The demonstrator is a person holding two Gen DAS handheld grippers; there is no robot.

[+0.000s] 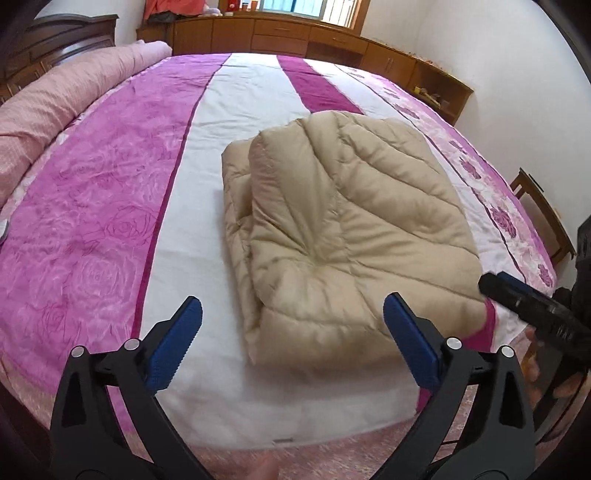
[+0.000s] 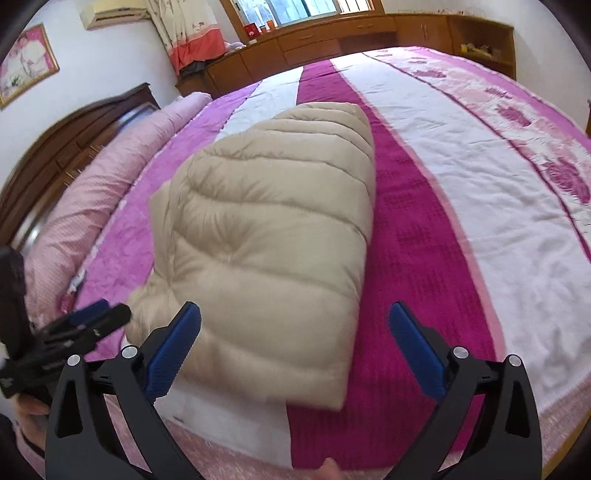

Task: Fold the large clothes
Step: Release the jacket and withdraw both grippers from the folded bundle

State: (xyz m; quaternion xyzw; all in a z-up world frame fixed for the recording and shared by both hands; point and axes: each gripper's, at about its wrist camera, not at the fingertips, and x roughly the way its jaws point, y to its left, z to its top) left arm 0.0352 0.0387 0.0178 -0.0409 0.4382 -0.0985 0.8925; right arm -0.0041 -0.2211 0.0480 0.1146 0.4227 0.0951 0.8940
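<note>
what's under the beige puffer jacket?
The folded beige puffer jacket lies on the striped bedspread, over a white stripe and, in the right wrist view, beside the magenta one. Anything between jacket and bedspread, or inside the folds, is covered.

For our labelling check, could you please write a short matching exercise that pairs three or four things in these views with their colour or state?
Things:
1. puffer jacket
2. rolled quilt
3. left hand-held gripper
4. cabinets

Descriptions:
A. brown wood, under the window
B. beige, folded on the bed
C. open, holding nothing
D. pale pink, by the headboard

Pairs: 1-B, 2-D, 3-C, 4-A
</note>
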